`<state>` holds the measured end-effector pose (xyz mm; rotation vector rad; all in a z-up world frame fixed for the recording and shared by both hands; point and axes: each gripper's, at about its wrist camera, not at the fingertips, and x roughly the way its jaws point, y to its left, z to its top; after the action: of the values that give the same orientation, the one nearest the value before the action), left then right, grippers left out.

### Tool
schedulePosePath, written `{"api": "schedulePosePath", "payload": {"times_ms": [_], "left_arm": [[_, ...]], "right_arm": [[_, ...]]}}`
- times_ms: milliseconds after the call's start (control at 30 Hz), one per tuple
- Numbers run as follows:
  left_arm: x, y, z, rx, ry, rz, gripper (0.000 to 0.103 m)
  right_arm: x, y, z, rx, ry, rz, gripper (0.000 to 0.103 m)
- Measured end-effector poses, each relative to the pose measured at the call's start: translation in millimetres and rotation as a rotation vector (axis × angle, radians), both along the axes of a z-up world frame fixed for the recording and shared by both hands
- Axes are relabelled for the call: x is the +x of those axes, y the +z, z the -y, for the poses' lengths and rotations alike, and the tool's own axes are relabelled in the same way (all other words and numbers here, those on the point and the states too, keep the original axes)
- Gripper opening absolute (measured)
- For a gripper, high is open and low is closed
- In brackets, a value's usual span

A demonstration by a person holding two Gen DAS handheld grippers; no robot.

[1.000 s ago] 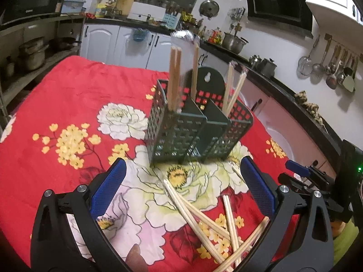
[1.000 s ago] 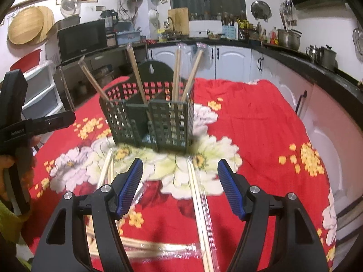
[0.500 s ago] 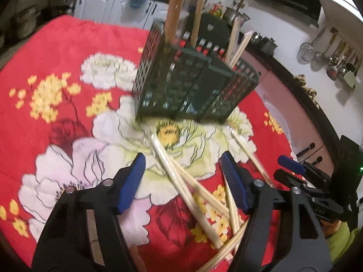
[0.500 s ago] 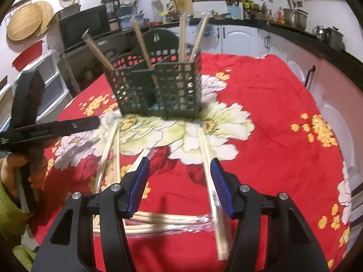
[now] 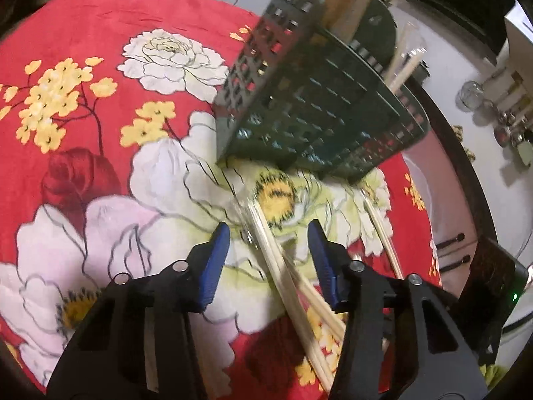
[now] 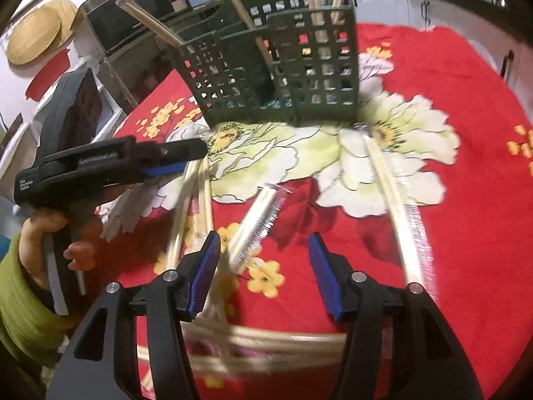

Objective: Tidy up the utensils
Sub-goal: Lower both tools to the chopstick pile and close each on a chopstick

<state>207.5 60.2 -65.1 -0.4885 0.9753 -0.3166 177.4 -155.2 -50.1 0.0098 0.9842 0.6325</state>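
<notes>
Pickup step, by my read. Red floral cloth [image 5: 83, 16] bears the green holder [image 6: 283, 76], some chopsticks already standing in it. Loose wrapped chopsticks [image 5: 279, 266] lie just before it. Your left gripper [image 5: 268, 260] is closing, a pair between its jaws, pads not yet touching. Right gripper [image 6: 265, 271] part-open, empty. Crossed pairs crowd the grab; settle lower first.

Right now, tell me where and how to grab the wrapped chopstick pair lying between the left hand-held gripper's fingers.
Grip the wrapped chopstick pair on its thin shaft near the end pointing at the green caddy, coming from above. It lies flat on the cloth, lengthwise between the closing jaws of the left hand-held gripper, which should pinch across its width.
</notes>
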Motion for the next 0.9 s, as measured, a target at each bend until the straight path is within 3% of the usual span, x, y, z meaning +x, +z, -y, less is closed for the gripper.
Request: {"api": "schedulePosePath", "payload": {"times_ms": [267, 467, 567, 633, 733, 900], "left_arm": [[16.5, -2.6, -14.0, -0.005, 0.032, -0.004, 0.023], [25.4, -0.1, -23.3, -0.018, 0.047, 0.010, 0.013], [27.2, 0.7, -30.6, -0.032, 0.048, 0.018, 0.006], [27.4, 2.6, -36.9, -0.039, 0.050, 0.023, 0.003], [24.4, 7.2, -47.1, -0.042, 0.060, 0.040, 0.002], [16.9, 19.1, -56.3, -0.048, 0.076, 0.078, 0.002]], "right_arm": [[15.7, -0.1, -12.3, 0.007, 0.000, -0.029, 0.053], [25.3, -0.2, -11.7, 0.027, -0.023, -0.064, 0.045], [30.8, -1.5, -11.7, 0.023, -0.037, -0.076, 0.038], [33.9, -0.7, -9.8, 0.020, -0.046, -0.079, 0.023], [42.3, 2.4, -4.6, 0.055, -0.050, -0.097, 0.013], [46.7, 22.4, 2.8, 0.112, -0.057, -0.053, 0.010]]}}
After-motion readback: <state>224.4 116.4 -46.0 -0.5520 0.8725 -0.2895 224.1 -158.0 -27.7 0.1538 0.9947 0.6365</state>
